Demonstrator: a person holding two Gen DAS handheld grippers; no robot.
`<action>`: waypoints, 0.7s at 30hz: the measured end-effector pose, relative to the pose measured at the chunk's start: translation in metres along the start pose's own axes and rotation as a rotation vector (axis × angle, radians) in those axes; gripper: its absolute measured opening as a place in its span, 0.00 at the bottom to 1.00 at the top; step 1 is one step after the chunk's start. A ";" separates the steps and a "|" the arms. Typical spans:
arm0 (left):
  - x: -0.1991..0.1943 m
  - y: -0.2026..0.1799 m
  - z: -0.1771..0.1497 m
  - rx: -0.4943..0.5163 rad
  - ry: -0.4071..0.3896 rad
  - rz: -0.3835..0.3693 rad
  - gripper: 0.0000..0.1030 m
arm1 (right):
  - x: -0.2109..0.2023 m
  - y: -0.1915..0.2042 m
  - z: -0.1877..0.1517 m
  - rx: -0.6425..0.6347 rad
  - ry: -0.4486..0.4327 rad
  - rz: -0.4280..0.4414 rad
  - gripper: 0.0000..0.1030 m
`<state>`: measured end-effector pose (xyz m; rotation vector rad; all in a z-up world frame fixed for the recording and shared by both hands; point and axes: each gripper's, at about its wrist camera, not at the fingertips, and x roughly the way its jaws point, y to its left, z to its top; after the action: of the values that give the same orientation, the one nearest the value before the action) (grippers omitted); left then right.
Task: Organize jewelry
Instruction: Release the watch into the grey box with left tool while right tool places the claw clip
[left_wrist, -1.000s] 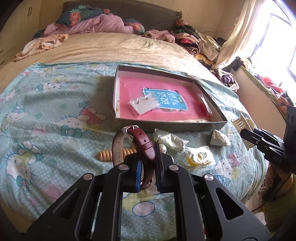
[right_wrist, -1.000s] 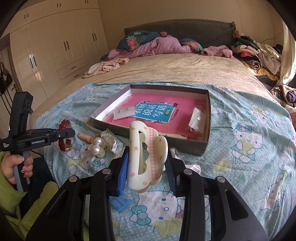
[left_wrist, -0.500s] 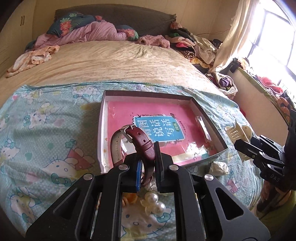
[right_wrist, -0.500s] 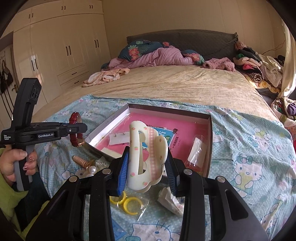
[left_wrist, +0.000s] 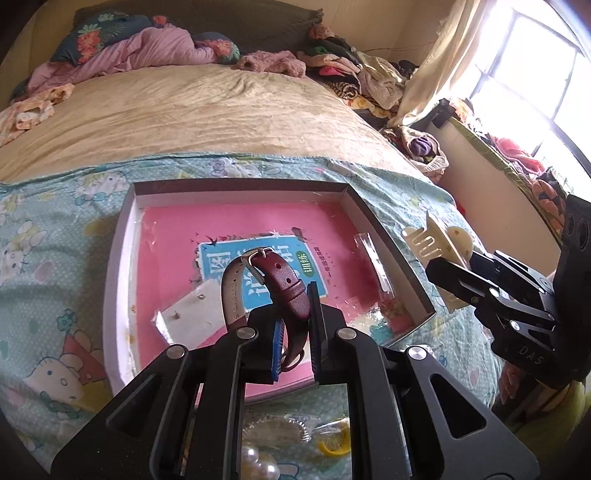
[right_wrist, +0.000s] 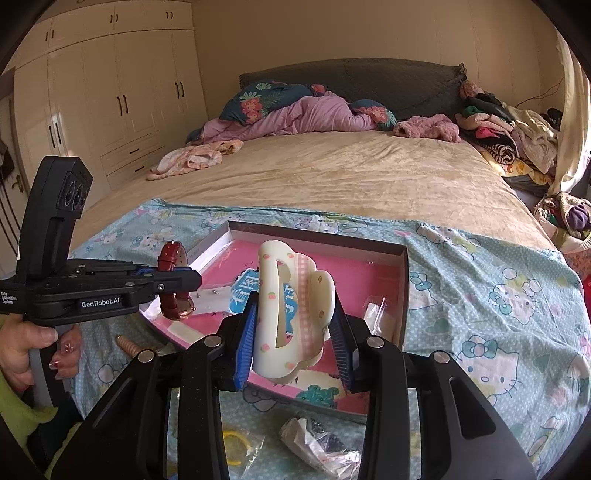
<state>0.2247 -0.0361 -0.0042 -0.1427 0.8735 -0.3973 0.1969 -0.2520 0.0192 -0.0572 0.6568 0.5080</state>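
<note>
My left gripper (left_wrist: 295, 325) is shut on a dark red leather watch (left_wrist: 284, 280) and holds it over the near part of the shallow grey box (left_wrist: 122, 236) lined with a pink sheet. The same watch (right_wrist: 173, 284) hangs from that gripper in the right wrist view. My right gripper (right_wrist: 293, 332) is shut on a cream hair claw clip (right_wrist: 291, 310), held upright above the box's near edge (right_wrist: 404, 280). The clip (left_wrist: 439, 240) also shows at the right in the left wrist view, just outside the box's right wall.
In the box lie an earring card (left_wrist: 188, 317) and a small clear bag (left_wrist: 373, 262). On the Hello Kitty sheet in front of the box lie pearls (left_wrist: 258, 461), yellow rings in a bag (right_wrist: 232, 443), a crumpled bag (right_wrist: 321, 443) and a beaded piece (right_wrist: 127, 345). Clothes are piled at right.
Both grippers moved forward toward the box. The watch now hangs over the box's pink sheet, and the clip has come up to the box's near edge. Both grips are unchanged.
</note>
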 end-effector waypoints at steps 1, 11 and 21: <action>0.006 -0.002 0.000 0.004 0.011 -0.009 0.05 | 0.003 -0.002 0.000 0.002 0.006 -0.002 0.34; 0.044 -0.016 -0.010 0.057 0.111 -0.034 0.05 | 0.040 -0.026 -0.003 0.053 0.089 -0.005 0.34; 0.041 -0.012 -0.006 0.067 0.106 0.000 0.40 | 0.078 -0.036 0.004 0.089 0.144 0.006 0.34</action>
<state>0.2401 -0.0630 -0.0344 -0.0606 0.9633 -0.4369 0.2684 -0.2490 -0.0277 -0.0078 0.8195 0.4833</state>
